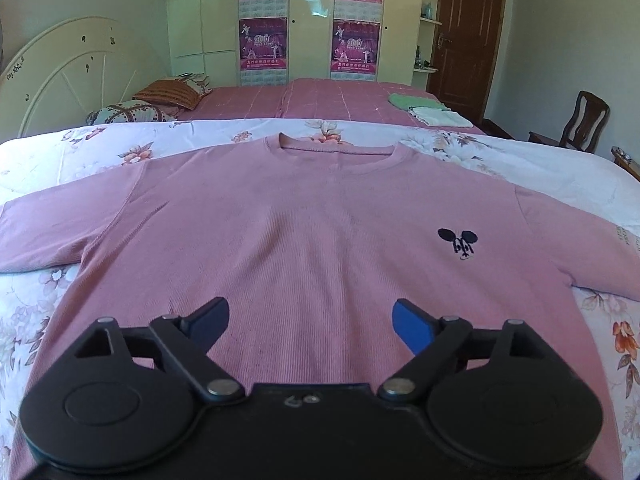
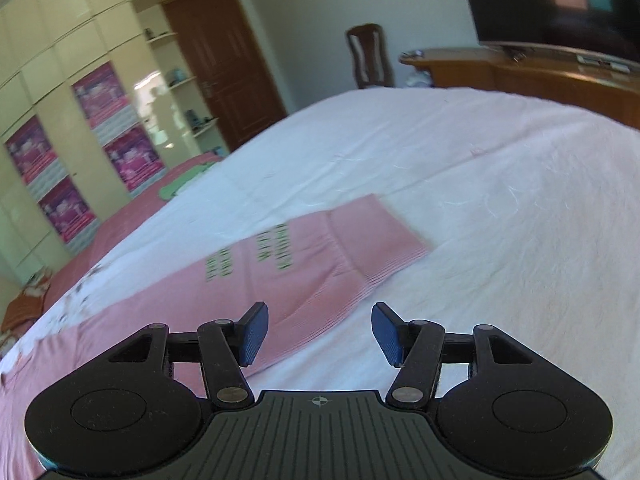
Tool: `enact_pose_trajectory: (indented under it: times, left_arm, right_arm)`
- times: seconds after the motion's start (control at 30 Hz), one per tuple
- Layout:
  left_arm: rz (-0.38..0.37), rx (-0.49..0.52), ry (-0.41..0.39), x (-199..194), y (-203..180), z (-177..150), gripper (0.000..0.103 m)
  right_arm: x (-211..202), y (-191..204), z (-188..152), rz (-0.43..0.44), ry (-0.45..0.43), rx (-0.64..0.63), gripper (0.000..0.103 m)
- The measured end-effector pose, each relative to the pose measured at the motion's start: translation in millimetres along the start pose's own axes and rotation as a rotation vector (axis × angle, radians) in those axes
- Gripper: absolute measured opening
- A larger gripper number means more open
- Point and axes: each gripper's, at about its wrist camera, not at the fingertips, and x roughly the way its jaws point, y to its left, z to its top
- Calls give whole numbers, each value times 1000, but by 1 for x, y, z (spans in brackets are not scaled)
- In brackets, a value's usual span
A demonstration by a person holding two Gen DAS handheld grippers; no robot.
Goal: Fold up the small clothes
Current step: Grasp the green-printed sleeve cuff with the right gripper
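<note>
Black gripper housing fills the bottom of both wrist views and hides the lower part of the pink shirt [image 1: 312, 216], so its hem cannot be seen. In the left wrist view the ends of both sleeves run out of the picture. The right wrist view is blurred; the green lettering [image 2: 280, 252] on the sleeve [image 2: 376, 240] there is unreadable.

Laid front-up and flat on the flowered quilt [image 1: 100, 140] of the bed, the shirt is ribbed knit with a round neck [image 1: 340, 148] pointing away from the camera, short sleeves spread to either side, and a small dark mouse-head emblem [image 1: 458, 242] on the chest. Faint creases run down its middle.

Above the shirt's body, the left gripper [image 1: 310, 322] has its blue pads wide apart and empty; whether the tips touch the cloth cannot be told. Over the sleeve's lower edge, the right gripper [image 2: 316, 332] has a moderate gap between its pads, with nothing pinched.

Beyond the quilt lies a pink bedspread [image 1: 320, 96] with folded green and white clothes [image 1: 424, 110] and pillows [image 1: 168, 94] by a cream headboard [image 1: 60, 68]. Behind stand a wardrobe [image 1: 312, 20] with posters, a brown door [image 1: 468, 28] and a wooden chair [image 1: 580, 120].
</note>
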Motion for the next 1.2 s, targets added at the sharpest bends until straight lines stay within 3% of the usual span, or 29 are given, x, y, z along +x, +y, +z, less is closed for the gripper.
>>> enact_pose_trajectory:
  times: [0.13, 0.17, 0.27, 0.33, 0.4, 0.47, 0.57, 0.67, 0.7, 0.8, 0.93, 1.2]
  left_arm:
    - [5, -6, 26, 13, -3, 2, 88]
    - [7, -7, 32, 16, -4, 3, 88]
    - [18, -8, 44, 21, -3, 5, 88]
    - [28, -10, 53, 22, 1, 7, 88]
    - [33, -14, 59, 22, 7, 12, 88]
    - [35, -8, 74, 22, 15, 16, 88]
    - [49, 17, 89, 21, 25, 20, 89]
    - [53, 6, 83, 18, 40, 20, 86]
    - [55, -5, 79, 16, 45, 19, 86]
    - [61, -30, 75, 15, 60, 18, 87]
    - [44, -60, 72, 18, 81, 19, 85]
    - [20, -63, 40, 15, 119, 21, 83]
  right_arm:
    - [22, -25, 7, -3, 19, 103, 56]
    - [28, -32, 11, 7, 24, 131, 46]
    - [32, -42, 17, 38, 28, 169, 35]
    - [32, -43, 22, 46, 28, 161, 33]
    - [32, -45, 25, 60, 29, 150, 7]
    - [28, -44, 26, 47, 27, 134, 8]
    - [11, -33, 29, 27, -48, 61, 8]
    - [18, -23, 28, -45, 28, -7, 8]
    - [13, -20, 28, -36, 14, -9, 8]
    - [-9, -2, 25, 20, -38, -50, 8]
    - [-29, 57, 10, 117, -64, -175, 8]
    - [-57, 186, -60, 350, -19, -394, 8]
